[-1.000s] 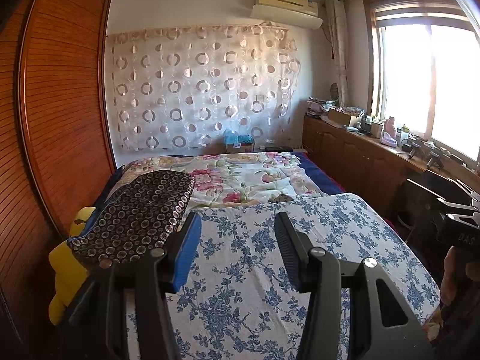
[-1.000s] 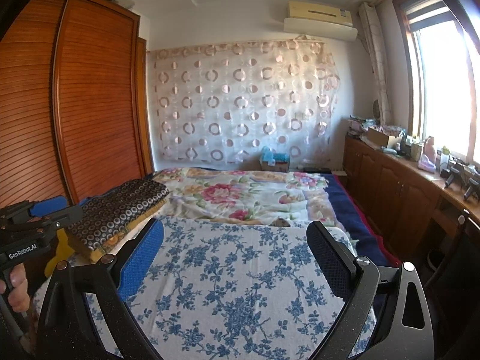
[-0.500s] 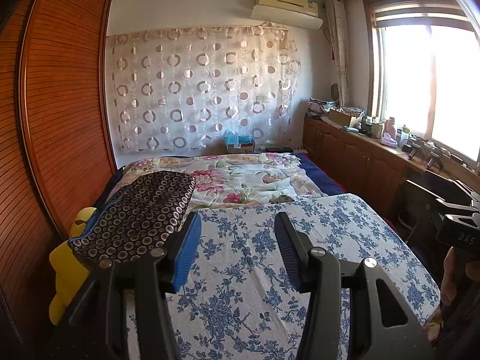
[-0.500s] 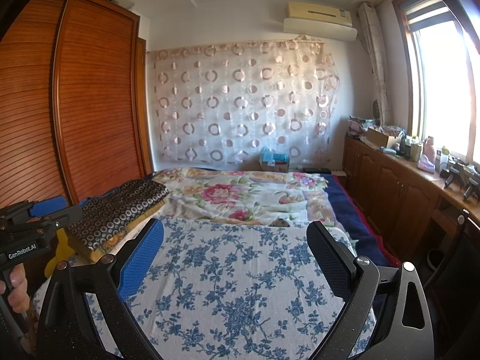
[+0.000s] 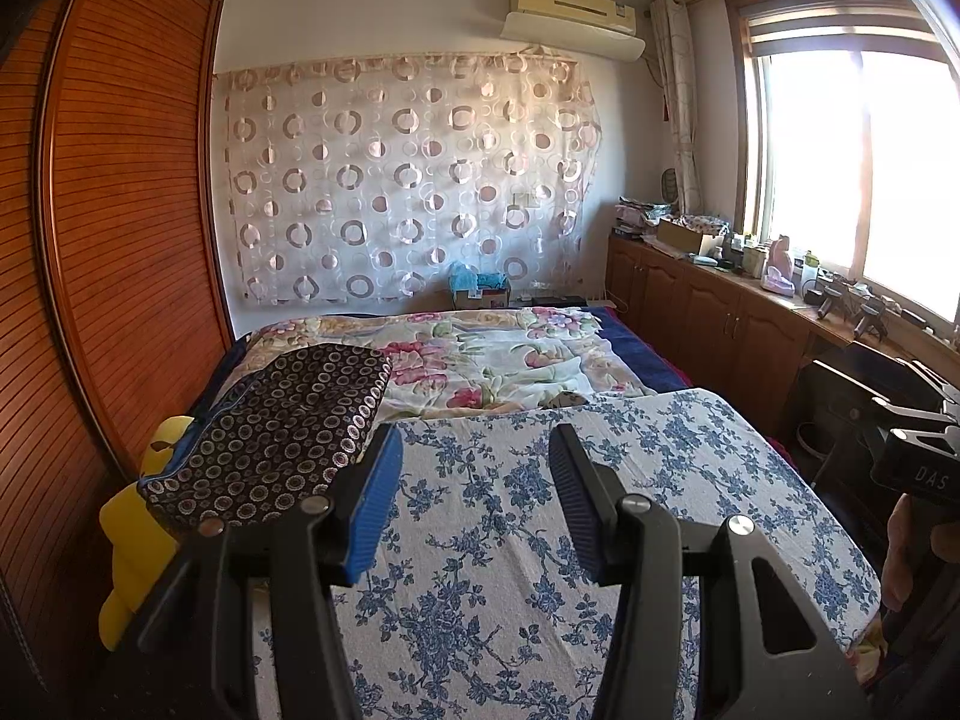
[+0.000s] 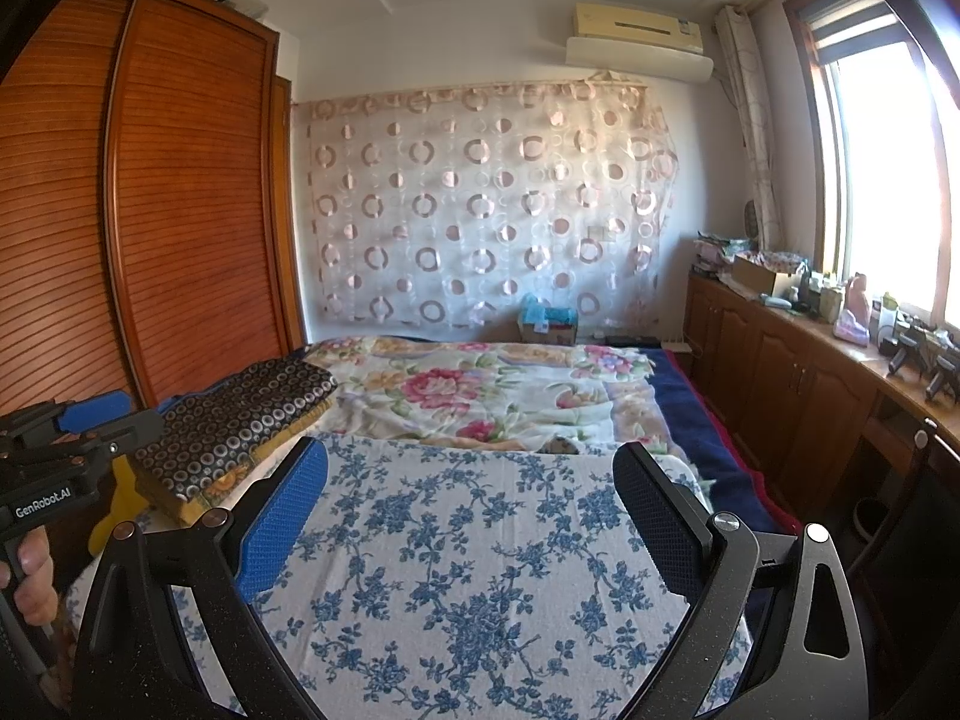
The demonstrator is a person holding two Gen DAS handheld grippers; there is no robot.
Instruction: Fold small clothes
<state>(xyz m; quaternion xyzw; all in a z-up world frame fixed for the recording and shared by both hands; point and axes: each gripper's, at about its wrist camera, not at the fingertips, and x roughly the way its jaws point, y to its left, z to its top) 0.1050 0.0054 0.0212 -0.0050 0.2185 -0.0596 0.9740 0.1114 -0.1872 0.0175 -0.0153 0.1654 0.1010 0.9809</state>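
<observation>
Far left of both views: slatted wooden wardrobe (image 5: 120, 228). Lower left of the left wrist view: yellow cushion (image 5: 129, 546) under a dark ring-patterned folded cloth (image 5: 282, 426), lying just left of the blue-flowered sheet (image 5: 492, 546). Centre bottom: left gripper (image 5: 474, 468), released, jaws apart with only sheet between, nothing held. Right edge: part of a hand (image 5: 900, 558) on the other tool. In the right wrist view, lower left: fingers (image 6: 33, 585) around the left tool's handle, seen only here. Centre: right gripper (image 6: 471, 480), spread wider, empty above the sheet. Upper centre: rose-print blanket (image 6: 480, 384). Right: wooden cabinets (image 6: 780, 372) under the window (image 6: 888, 180).
</observation>
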